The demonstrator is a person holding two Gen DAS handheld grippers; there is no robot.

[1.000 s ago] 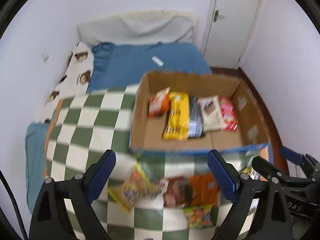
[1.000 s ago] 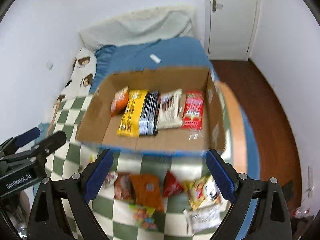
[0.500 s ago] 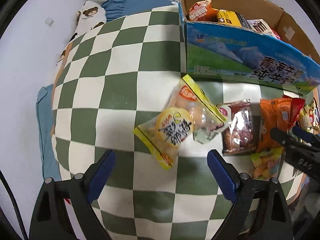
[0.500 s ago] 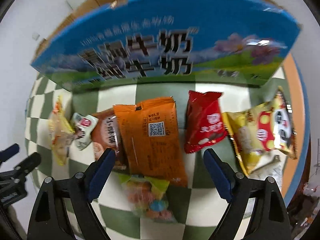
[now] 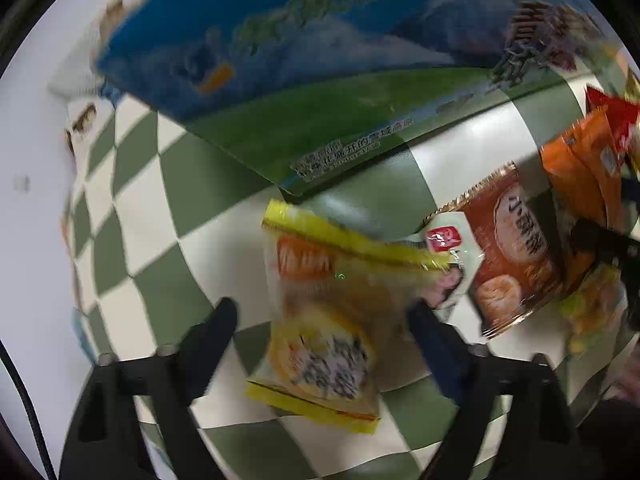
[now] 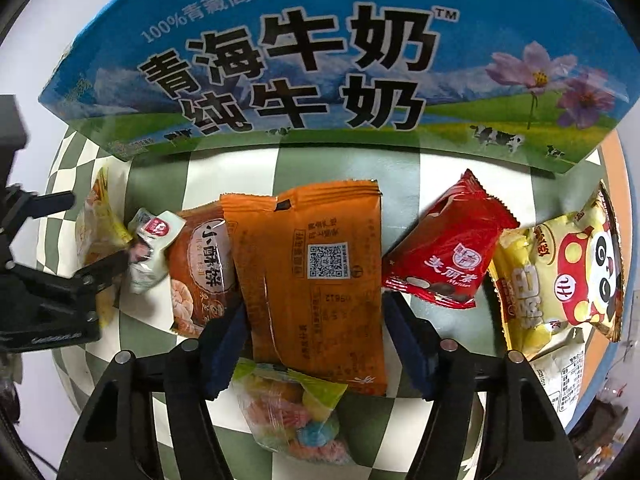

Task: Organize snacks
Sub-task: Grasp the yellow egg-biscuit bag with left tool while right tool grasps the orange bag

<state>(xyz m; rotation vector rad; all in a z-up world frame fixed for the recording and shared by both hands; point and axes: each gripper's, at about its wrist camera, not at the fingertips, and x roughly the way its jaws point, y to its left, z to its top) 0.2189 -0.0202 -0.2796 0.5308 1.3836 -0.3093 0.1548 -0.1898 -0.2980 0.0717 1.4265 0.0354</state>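
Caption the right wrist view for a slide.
Open right tool straddles an orange snack packet before the milk carton box.

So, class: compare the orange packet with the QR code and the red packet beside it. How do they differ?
The orange packet is bigger and lies straight, top toward the milk box; the red packet is smaller and lies tilted. The orange one sits between the open right gripper's fingers and overlaps neighbouring snacks; the red lies outside them. Both are sealed and lie on the checkered cloth.

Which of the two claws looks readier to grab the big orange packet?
The right gripper: its open jaws already straddle the orange packet. The left gripper is open around the yellow bag instead.
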